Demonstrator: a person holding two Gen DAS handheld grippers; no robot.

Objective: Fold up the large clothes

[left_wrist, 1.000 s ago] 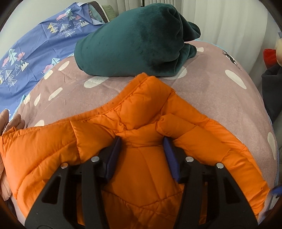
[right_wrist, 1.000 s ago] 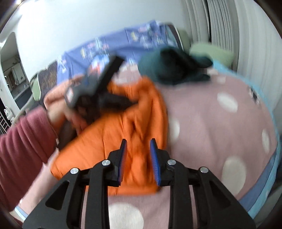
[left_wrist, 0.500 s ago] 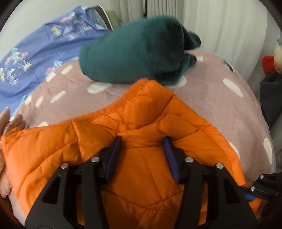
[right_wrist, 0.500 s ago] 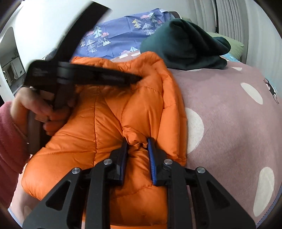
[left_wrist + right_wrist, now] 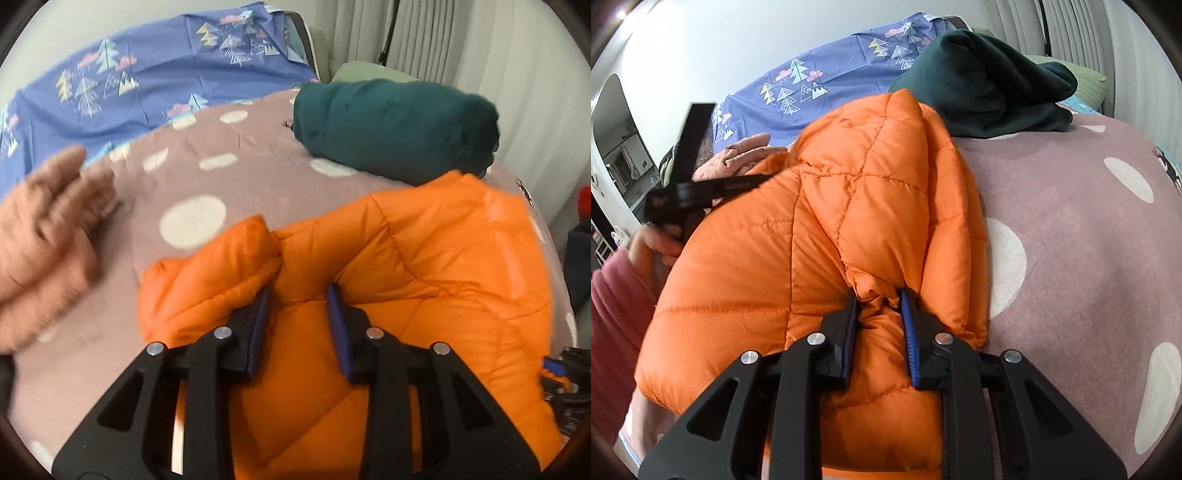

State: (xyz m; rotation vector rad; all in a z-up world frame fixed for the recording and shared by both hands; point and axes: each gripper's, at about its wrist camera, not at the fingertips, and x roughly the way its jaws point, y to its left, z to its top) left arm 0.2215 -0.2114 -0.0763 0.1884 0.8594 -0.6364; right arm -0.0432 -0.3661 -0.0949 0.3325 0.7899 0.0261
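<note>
Bed [image 5: 1089, 229] with spotted cover; orange jacket [image 5: 820, 236] lies on it, just beside a green bundle [image 5: 982, 96]. Long axis runs from the camera toward the headboard, collar end probably far, though bunching hides it. Step: mid-fold. Right gripper [image 5: 878, 295] pinches a puffed ridge near the jacket's edge. Left gripper [image 5: 298, 291] has just been closing, jaws narrow with jacket fabric between; pad contact unclear. Next: carry both grips across together, evenly.

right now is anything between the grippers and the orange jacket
Nothing visible. The right gripper is pinching a fold of the orange jacket. The left gripper has just been closing, jacket fabric between its pads. The green bundle lies beyond.
</note>
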